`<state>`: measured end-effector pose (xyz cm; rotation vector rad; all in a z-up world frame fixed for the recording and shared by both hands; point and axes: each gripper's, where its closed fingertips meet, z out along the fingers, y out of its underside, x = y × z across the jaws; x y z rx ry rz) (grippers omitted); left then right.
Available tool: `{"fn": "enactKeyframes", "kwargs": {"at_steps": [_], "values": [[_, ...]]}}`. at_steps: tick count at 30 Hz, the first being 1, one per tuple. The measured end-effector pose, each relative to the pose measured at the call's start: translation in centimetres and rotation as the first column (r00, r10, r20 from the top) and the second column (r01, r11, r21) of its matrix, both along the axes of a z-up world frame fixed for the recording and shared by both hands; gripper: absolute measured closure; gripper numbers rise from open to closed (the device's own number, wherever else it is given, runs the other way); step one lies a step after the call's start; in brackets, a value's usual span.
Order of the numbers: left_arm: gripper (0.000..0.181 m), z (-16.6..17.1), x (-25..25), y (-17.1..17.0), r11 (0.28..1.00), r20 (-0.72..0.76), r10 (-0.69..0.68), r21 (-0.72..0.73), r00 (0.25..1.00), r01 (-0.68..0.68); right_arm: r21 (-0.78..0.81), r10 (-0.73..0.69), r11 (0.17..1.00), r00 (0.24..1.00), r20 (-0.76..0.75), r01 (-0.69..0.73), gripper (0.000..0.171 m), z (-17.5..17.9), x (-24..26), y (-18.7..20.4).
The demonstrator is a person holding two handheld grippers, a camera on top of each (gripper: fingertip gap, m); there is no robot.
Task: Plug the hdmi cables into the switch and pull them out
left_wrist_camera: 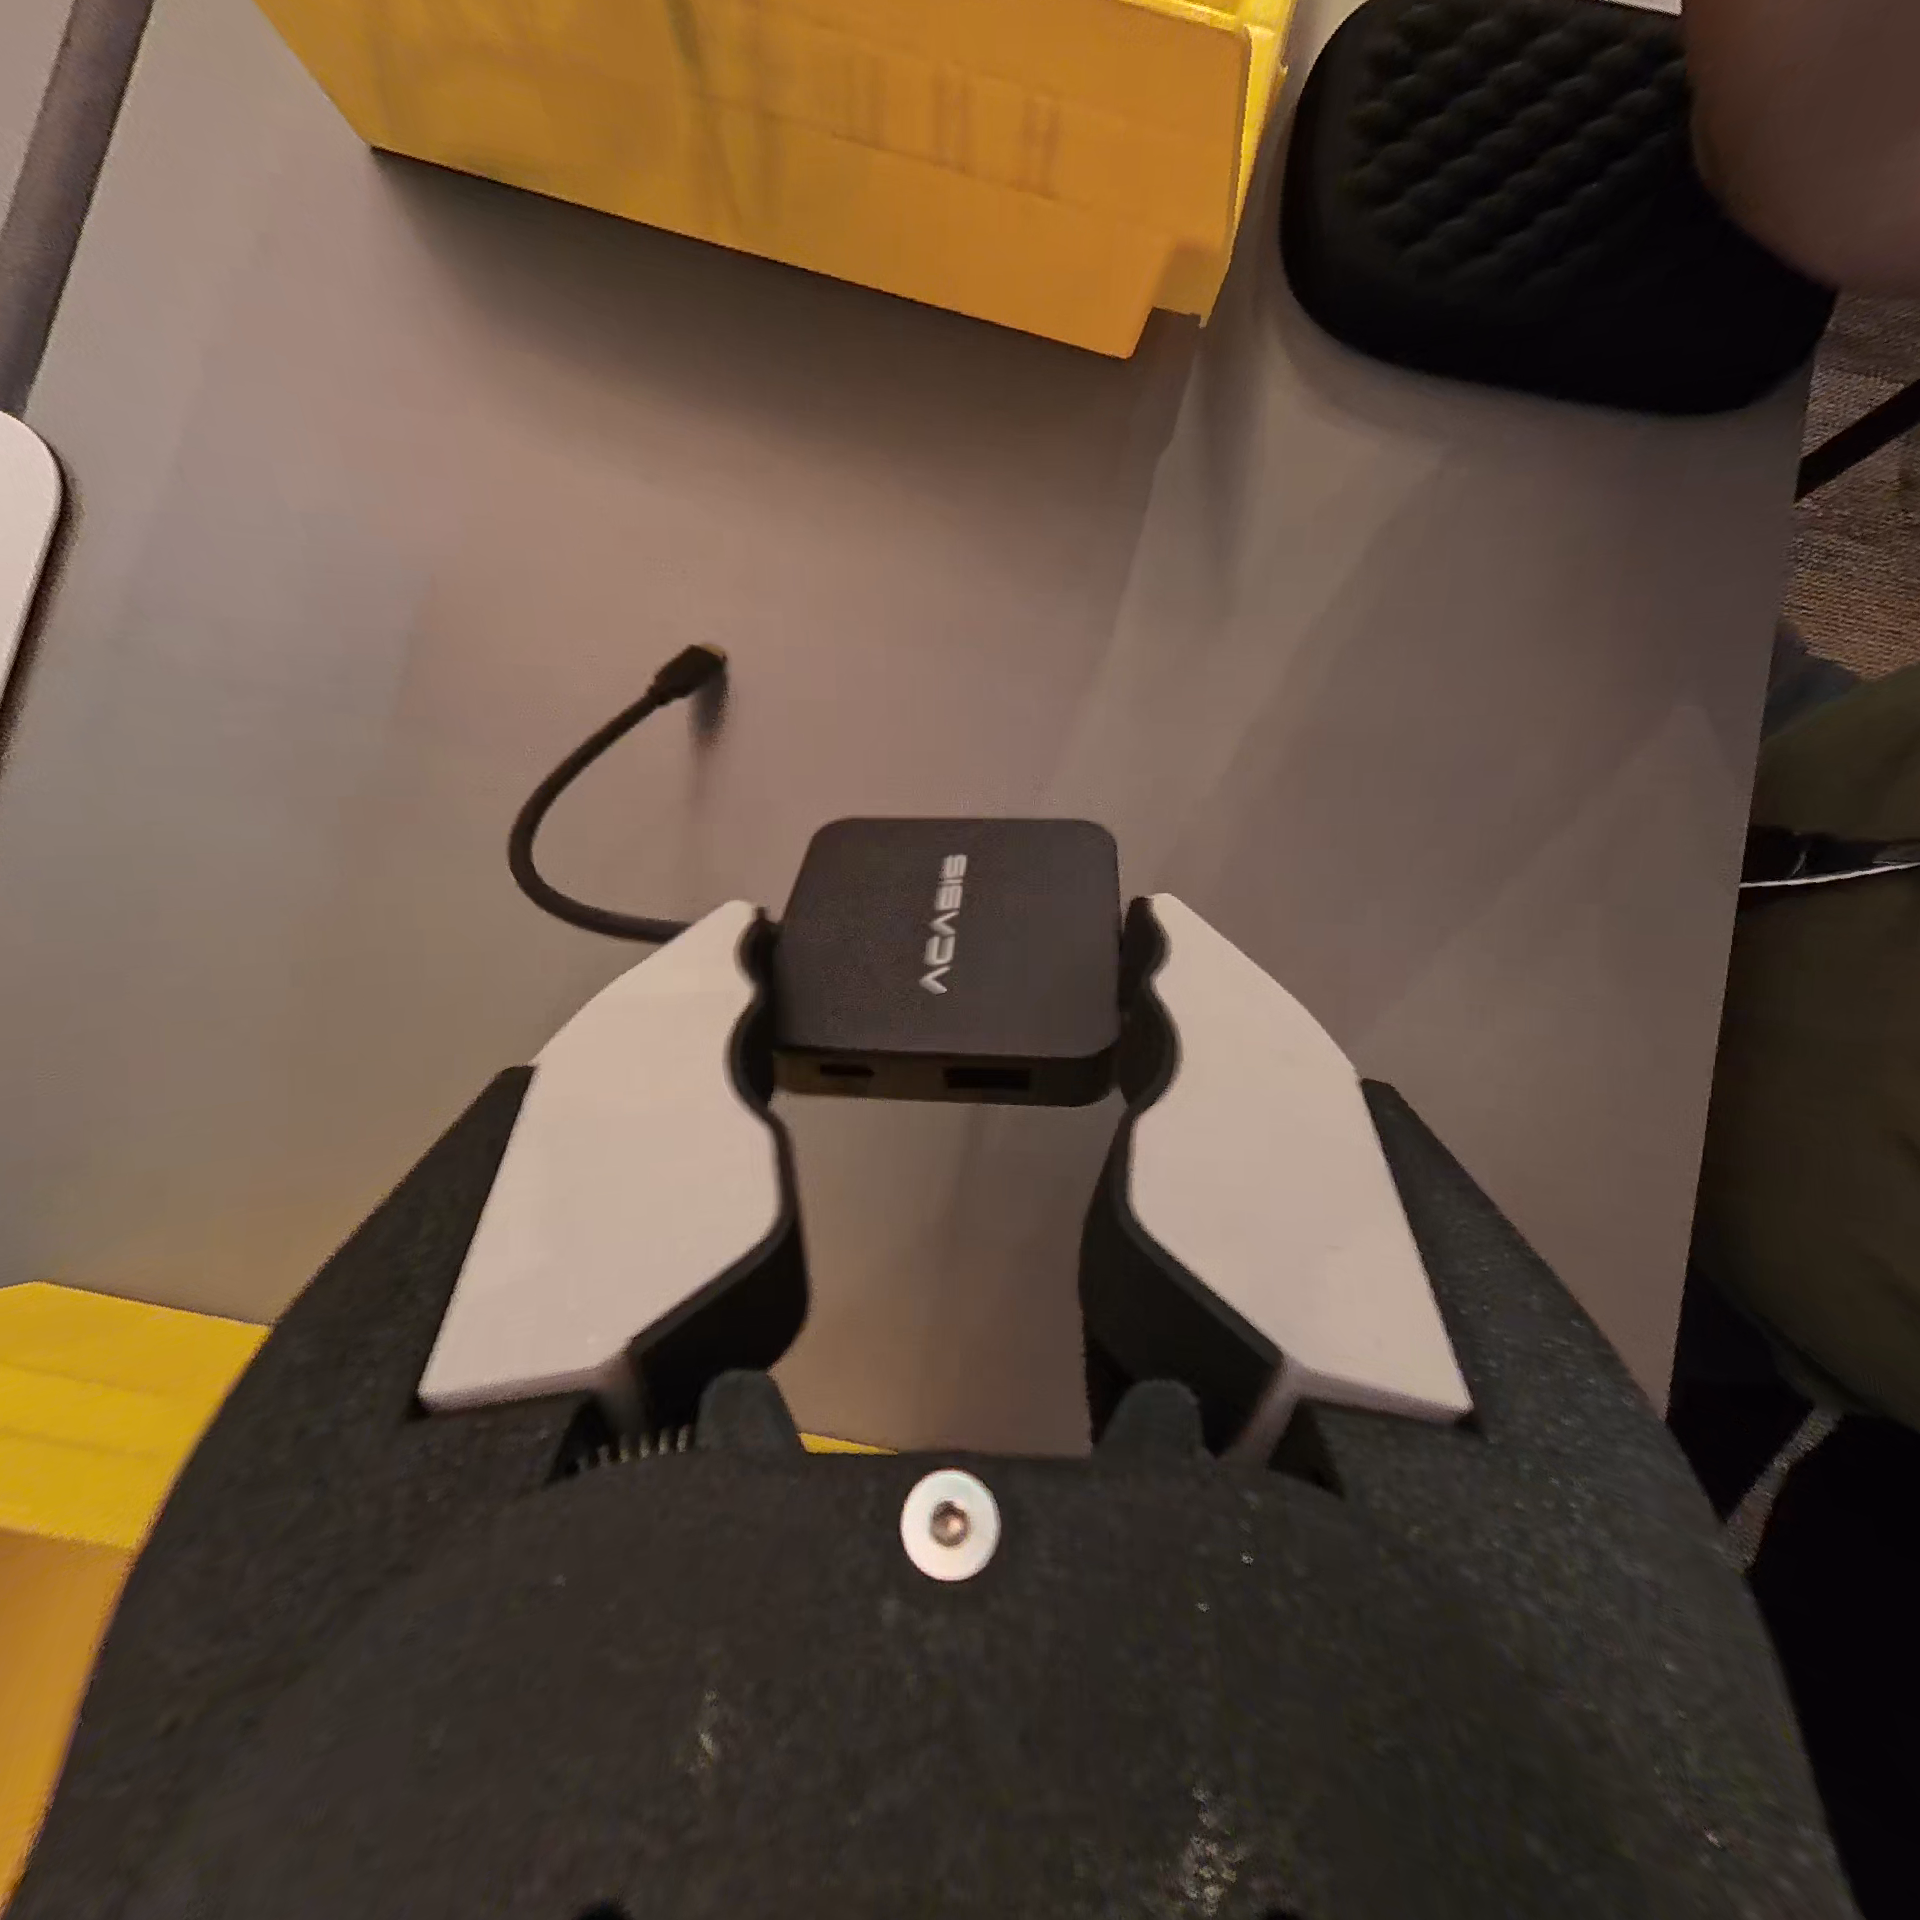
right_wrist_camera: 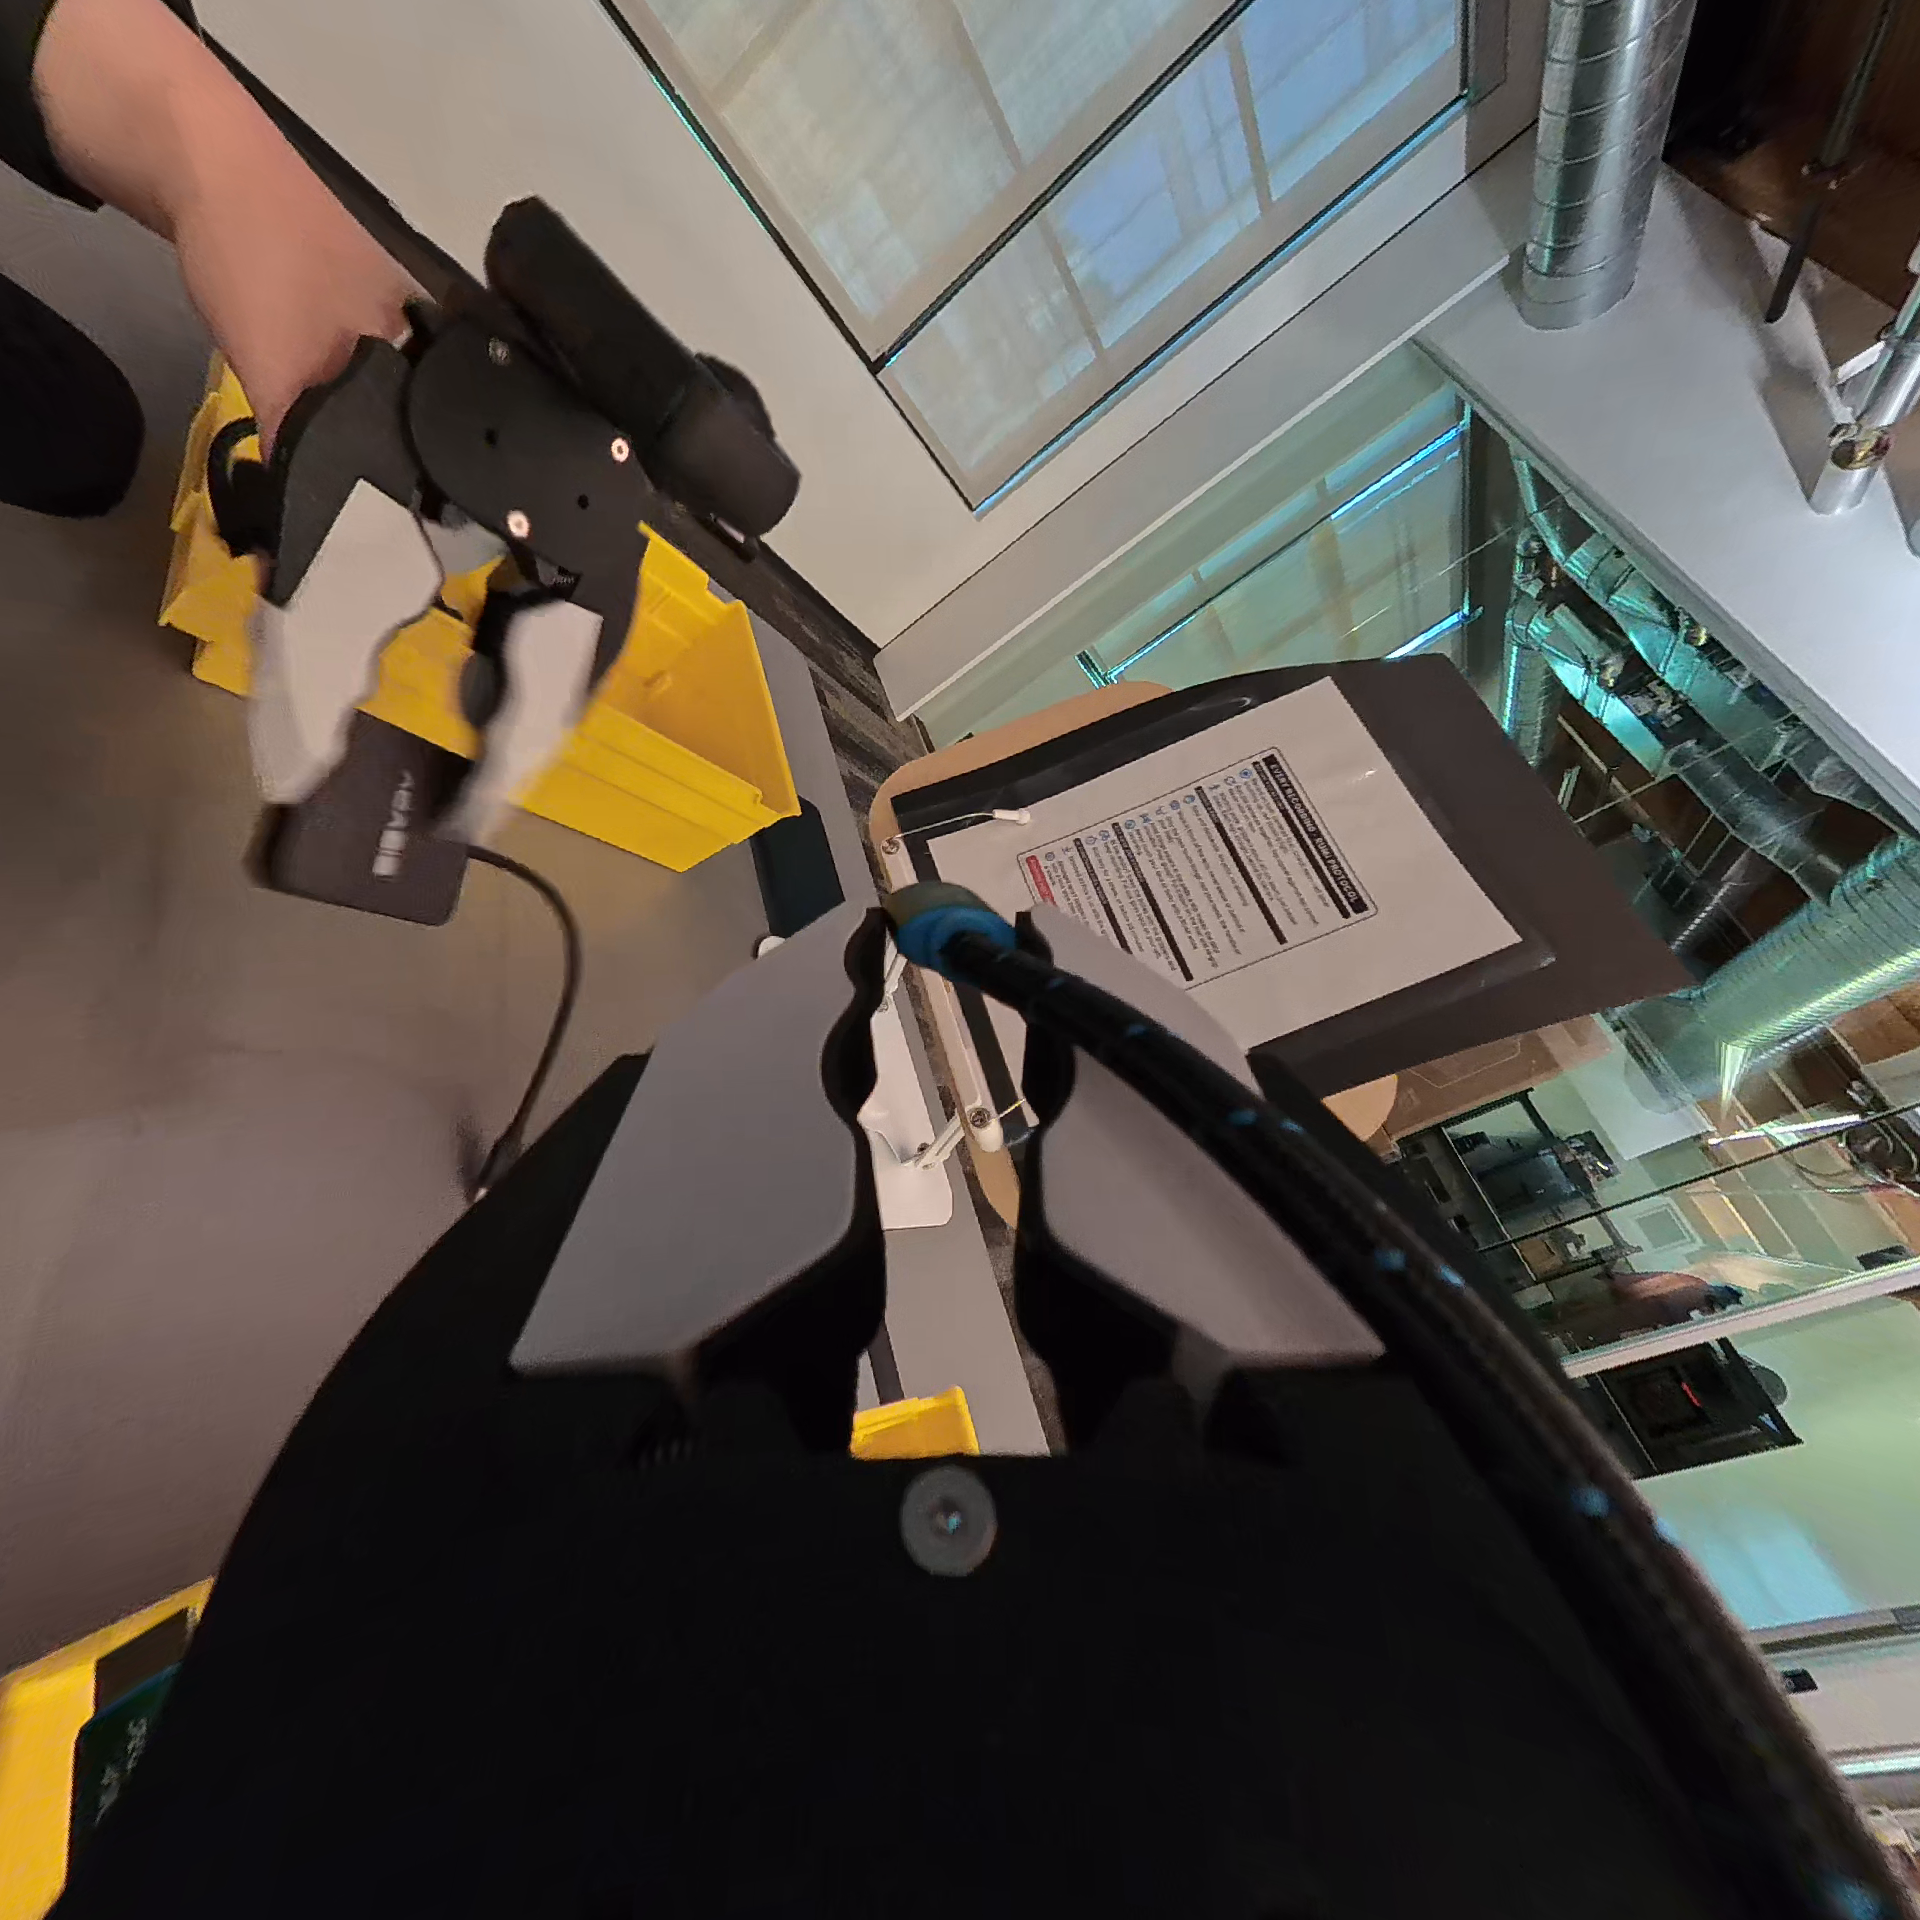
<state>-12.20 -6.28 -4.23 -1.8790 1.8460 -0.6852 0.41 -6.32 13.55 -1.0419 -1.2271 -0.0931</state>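
My left gripper (left_wrist_camera: 943, 940) is shut on the switch (left_wrist_camera: 951, 951), a small square black box with two ports on its near face, held just above the grey table (left_wrist_camera: 416, 540). Its short black cable (left_wrist_camera: 582, 779) curls away to the left and ends in a small plug. In the right wrist view the left gripper (right_wrist_camera: 384, 748) shows at upper left, in a hand, with the switch (right_wrist_camera: 364, 842) between its fingers. My right gripper (right_wrist_camera: 951, 930) is shut on the HDMI cable's blue-collared plug end (right_wrist_camera: 935, 925). The black braided HDMI cable (right_wrist_camera: 1299, 1174) trails back to the right.
Yellow bins stand at the table's far side (left_wrist_camera: 831, 135) and near left corner (left_wrist_camera: 94, 1382). A black padded case (left_wrist_camera: 1507, 197) lies at far right. A board bearing a printed sheet (right_wrist_camera: 1226, 862) stands beyond the table edge (right_wrist_camera: 831, 790). A person's leg (left_wrist_camera: 1829, 1039) is at right. The tips of one gripper are about 20 cm away from the tips of the other.
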Motion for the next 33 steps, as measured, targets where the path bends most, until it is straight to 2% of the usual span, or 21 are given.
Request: {"fn": "enactKeyframes", "kwargs": {"at_steps": [1,3,7,8,10,12,16,19,21,24,27,28,30,33], "values": [[0.181,0.6,0.3,-0.3,1.0,0.041,-0.014,-0.019,0.999,0.015,-0.001,-0.003,1.0,1.0,0.004,0.003,0.147,-0.1,0.0,0.1],[0.181,1.5,0.5,0.5,1.0,0.093,0.027,-0.004,0.995,-0.027,-0.003,-0.007,1.0,1.0,0.01,0.007,0.147,-0.3,0.0,0.2],[0.181,0.5,-0.3,1.0,0.998,0.032,0.054,-0.022,0.998,-0.053,-0.007,-0.012,1.0,1.0,0.015,0.012,0.147,-0.4,0.1,0.3],[0.181,-0.3,-0.6,1.1,0.998,-0.001,0.062,0.002,0.998,-0.062,-0.006,-0.011,1.0,1.0,0.013,0.011,0.147,-0.3,0.1,0.3],[0.162,-2.3,-1.5,1.3,0.994,-0.114,0.099,0.068,0.989,-0.092,-0.005,-0.01,1.0,1.0,0.008,0.01,0.147,-0.2,0.2,0.2],[0.158,-4.3,-2.7,1.9,0.973,-0.227,0.204,0.152,0.952,-0.172,-0.003,-0.012,1.0,1.0,0.006,0.012,0.147,-0.2,0.3,0.2],[0.155,-6.9,-4.5,2.7,0.842,-0.224,0.53,0.257,0.818,-0.475,-0.001,-0.014,1.0,1.0,0.005,0.014,0.147,0.0,0.4,0.1],[0.146,-8.6,-5.5,3.0,0.763,-0.182,0.636,0.297,0.75,-0.575,0.005,-0.009,1.0,1.0,0.0,0.009,0.147,0.2,0.5,-0.1],[0.134,-9.2,-6.5,4.1,0.701,-0.155,0.699,0.341,0.698,-0.626,0.006,-0.003,1.0,1.0,-0.005,0.003,0.147,0.3,0.4,-0.2],[0.132,-10.5,-6.8,4.5,0.664,-0.176,0.745,0.286,0.644,-0.69,0.003,-0.002,1.0,1.0,-0.001,0.002,0.147,0.2,0.4,-0.3],[0.138,-10.4,-6.9,5.5,0.622,-0.127,0.777,0.301,0.616,-0.723,0.0,-0.006,1.0,1.0,0.008,0.006,0.147,0.2,0.4,-0.4],[0.136,-10.5,-6.7,5.6,0.613,-0.108,0.784,0.292,0.611,-0.735,0.0,-0.005,1.0,1.0,0.008,0.005,0.147,0.2,0.5,-0.5],[0.129,-10.5,-6.4,5.5,0.606,-0.082,0.785,0.305,0.614,-0.735,-0.002,0.0,1.0,1.0,0.005,0.0,0.147,0.3,0.5,-0.6],[0.134,-10.5,-5.4,4.3,0.652,-0.085,0.743,0.316,0.664,-0.689,0.0,0.001,1.0,1.0,0.003,-0.001,0.147,0.4,0.5,-0.6]]}}
